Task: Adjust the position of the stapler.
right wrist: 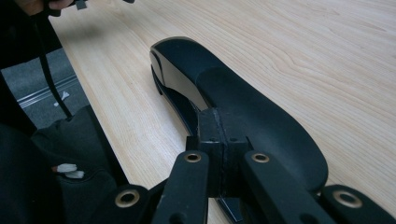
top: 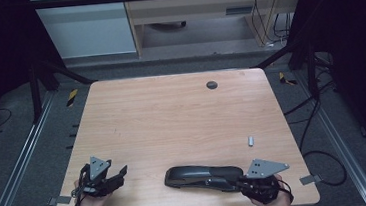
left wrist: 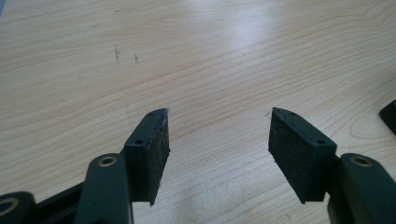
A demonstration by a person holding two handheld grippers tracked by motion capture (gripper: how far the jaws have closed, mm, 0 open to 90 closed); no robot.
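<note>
Stapler [top: 202, 175] lies flat near the table's [top: 172, 114] front edge, right of centre: rigid, weighty, smooth-topped, likely slippery. Right gripper [right wrist: 223, 140] is pinched tight at its rear end, low; left gripper [left wrist: 217, 140] stands apart, empty.

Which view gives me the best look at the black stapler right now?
The high view: the whole black stapler lies lengthwise near the table's front edge, the right gripper at its right end. The right gripper view shows it close but cut off behind shut jaws. The left gripper view catches a dark corner that may be it.
</note>
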